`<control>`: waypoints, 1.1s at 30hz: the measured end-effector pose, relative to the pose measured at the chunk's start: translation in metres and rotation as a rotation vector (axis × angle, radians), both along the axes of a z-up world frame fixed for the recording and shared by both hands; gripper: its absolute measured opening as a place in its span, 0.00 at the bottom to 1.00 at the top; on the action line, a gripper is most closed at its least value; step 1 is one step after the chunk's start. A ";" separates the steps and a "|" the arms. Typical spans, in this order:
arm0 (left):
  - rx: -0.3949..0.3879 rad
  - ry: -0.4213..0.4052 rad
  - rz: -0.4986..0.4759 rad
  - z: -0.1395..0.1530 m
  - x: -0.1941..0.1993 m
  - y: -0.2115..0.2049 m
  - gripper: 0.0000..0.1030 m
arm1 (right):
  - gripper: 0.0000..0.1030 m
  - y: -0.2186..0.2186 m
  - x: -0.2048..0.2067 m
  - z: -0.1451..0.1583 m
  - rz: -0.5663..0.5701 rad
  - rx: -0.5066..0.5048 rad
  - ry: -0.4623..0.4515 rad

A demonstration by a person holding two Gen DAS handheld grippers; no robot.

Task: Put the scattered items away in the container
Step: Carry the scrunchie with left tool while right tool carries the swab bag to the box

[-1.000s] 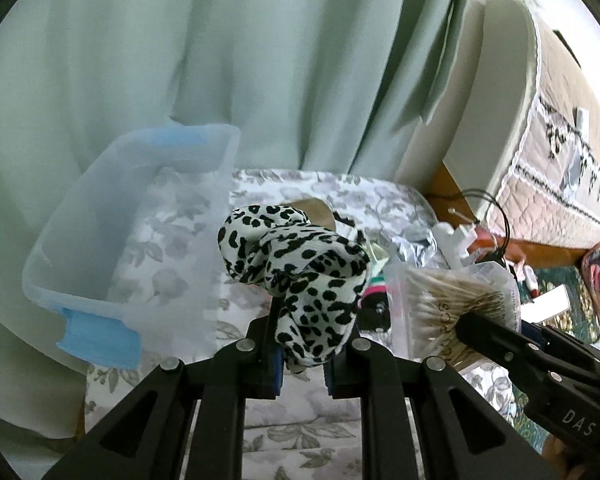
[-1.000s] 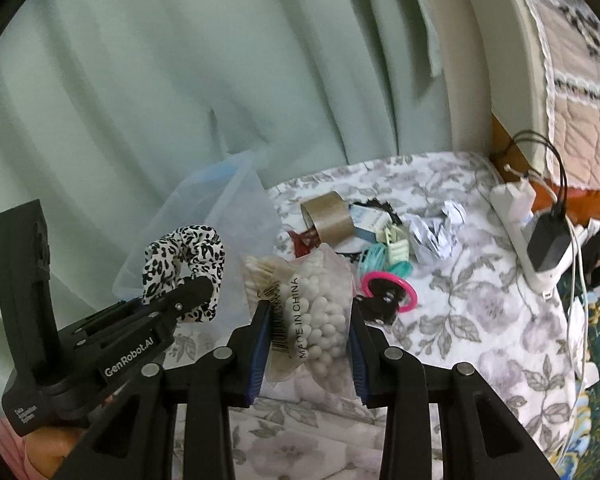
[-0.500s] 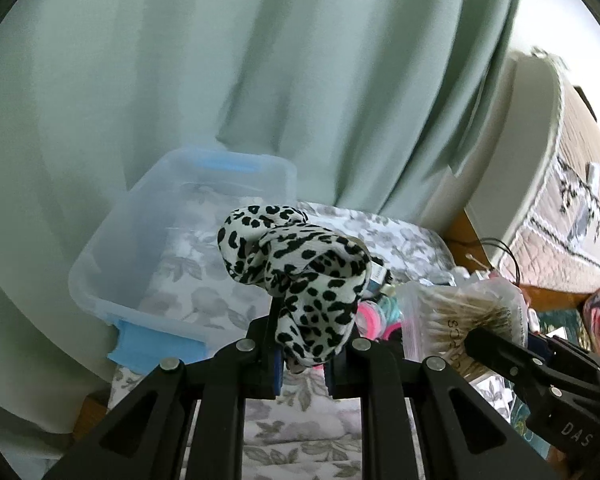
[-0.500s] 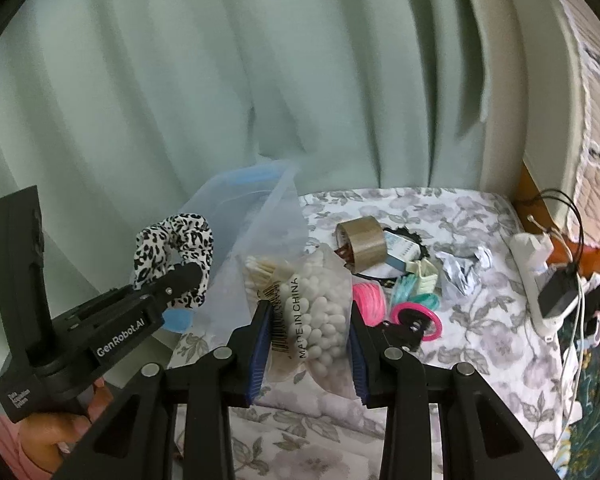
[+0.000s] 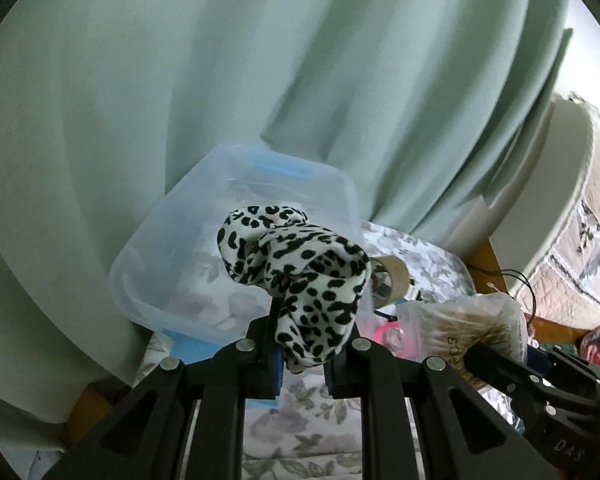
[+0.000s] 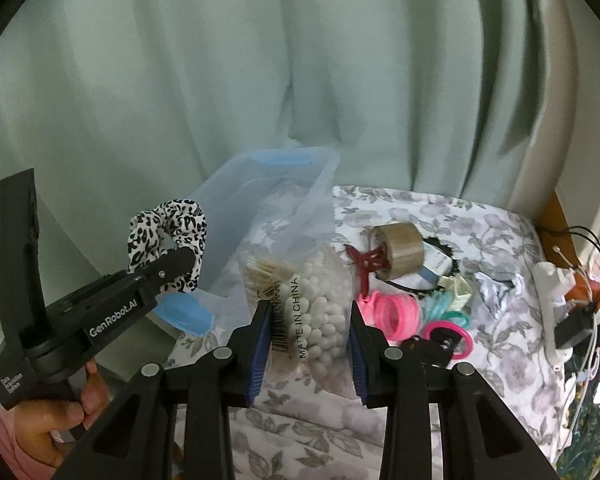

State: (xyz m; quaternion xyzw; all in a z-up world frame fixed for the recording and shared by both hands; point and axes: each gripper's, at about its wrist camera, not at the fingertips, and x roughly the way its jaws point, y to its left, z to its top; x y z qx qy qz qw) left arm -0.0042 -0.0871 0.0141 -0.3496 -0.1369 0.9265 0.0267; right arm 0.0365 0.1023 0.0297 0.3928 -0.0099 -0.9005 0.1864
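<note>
A: Where the left gripper [image 5: 300, 364] pinches it, the leopard-print scrunchie [image 5: 296, 276] bunches up: white fabric, black blotches, soft crumpled folds. Jaws nearly together, clamped on the cloth. It hangs above the near edge of the clear plastic container [image 5: 148, 264].

B: And the container?

A: Rectangular tub, translucent, rounded corners, blue latch tabs at both ends. Through its floor only the floral tablecloth [image 6: 440, 216] shows; I can't make out anything lying inside. From the right wrist view it sits at ten o'clock of the right gripper [image 6: 308, 332].

B: Right gripper's state?

A: Jaws partly apart, blue pads pressing both flanks of a clear bag of cotton swabs [image 6: 312, 304]. White tips packed tight, pale sticks, barcode strip, "MADE IN CHINA" printed down the side. Bag held off the cloth, just right of the tub.

B: Loose items?

A: At one to two o'clock of the bag: brown tape roll [image 6: 400, 248], glossy, lying on its side; dark red claw clip [image 6: 370, 262] touching it; pink coiled hair ties [image 6: 392, 316]; a pink ring [image 6: 452, 338]; teal bands [image 6: 448, 308]; crumpled silver foil [image 6: 496, 290]. Farther right, a white power strip [image 6: 556, 300] with black plug.

B: Backdrop?

A: Pale green curtain [image 6: 260, 80], heavy vertical folds.
</note>
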 end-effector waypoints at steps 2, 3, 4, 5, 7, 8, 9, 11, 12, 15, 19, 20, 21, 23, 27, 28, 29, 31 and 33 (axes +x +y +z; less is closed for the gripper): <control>0.007 -0.004 0.011 -0.002 -0.002 -0.006 0.15 | 0.37 -0.008 -0.004 -0.001 0.013 0.006 -0.004; 0.010 -0.005 0.016 -0.003 -0.003 -0.009 0.15 | 0.37 -0.012 -0.007 -0.001 0.019 0.010 -0.007; 0.011 -0.006 0.020 -0.003 -0.004 -0.012 0.15 | 0.37 -0.017 -0.009 -0.002 0.026 0.015 -0.009; 0.012 -0.006 0.024 -0.004 -0.005 -0.015 0.15 | 0.37 -0.020 -0.011 -0.002 0.031 0.017 -0.011; 0.015 -0.009 0.031 -0.006 -0.007 -0.020 0.15 | 0.37 -0.028 -0.015 -0.002 0.041 0.021 -0.013; 0.016 -0.010 0.034 -0.006 -0.008 -0.022 0.15 | 0.37 -0.031 -0.018 -0.002 0.045 0.020 -0.015; 0.017 -0.012 0.036 -0.006 -0.010 -0.024 0.15 | 0.37 -0.035 -0.020 -0.001 0.050 0.017 -0.017; 0.020 -0.015 0.040 -0.007 -0.013 -0.029 0.15 | 0.37 -0.041 -0.024 -0.002 0.060 0.016 -0.019; 0.020 -0.016 0.042 -0.008 -0.014 -0.030 0.15 | 0.37 -0.044 -0.026 -0.002 0.064 0.018 -0.019; 0.023 -0.018 0.051 -0.009 -0.018 -0.035 0.15 | 0.37 -0.053 -0.034 -0.005 0.078 0.013 -0.027; 0.026 -0.028 0.061 -0.013 -0.026 -0.042 0.15 | 0.37 -0.062 -0.043 -0.006 0.095 0.013 -0.026; 0.026 -0.034 0.063 -0.015 -0.028 -0.043 0.15 | 0.37 -0.064 -0.046 -0.007 0.097 0.013 -0.027; 0.027 -0.038 0.064 -0.016 -0.030 -0.044 0.15 | 0.37 -0.066 -0.049 -0.008 0.099 0.011 -0.029; 0.030 -0.051 0.065 -0.020 -0.034 -0.046 0.15 | 0.37 -0.068 -0.055 -0.011 0.099 0.006 -0.035; 0.036 -0.075 0.065 -0.028 -0.041 -0.049 0.15 | 0.37 -0.071 -0.065 -0.019 0.096 0.004 -0.049; 0.038 -0.081 0.064 -0.030 -0.043 -0.050 0.15 | 0.37 -0.072 -0.067 -0.020 0.096 0.003 -0.052; 0.039 -0.086 0.065 -0.032 -0.044 -0.050 0.15 | 0.37 -0.072 -0.070 -0.021 0.097 0.000 -0.055; 0.042 -0.097 0.066 -0.036 -0.047 -0.051 0.15 | 0.37 -0.073 -0.074 -0.023 0.098 -0.003 -0.060; 0.045 -0.104 0.068 -0.038 -0.048 -0.052 0.15 | 0.37 -0.074 -0.078 -0.025 0.100 -0.005 -0.063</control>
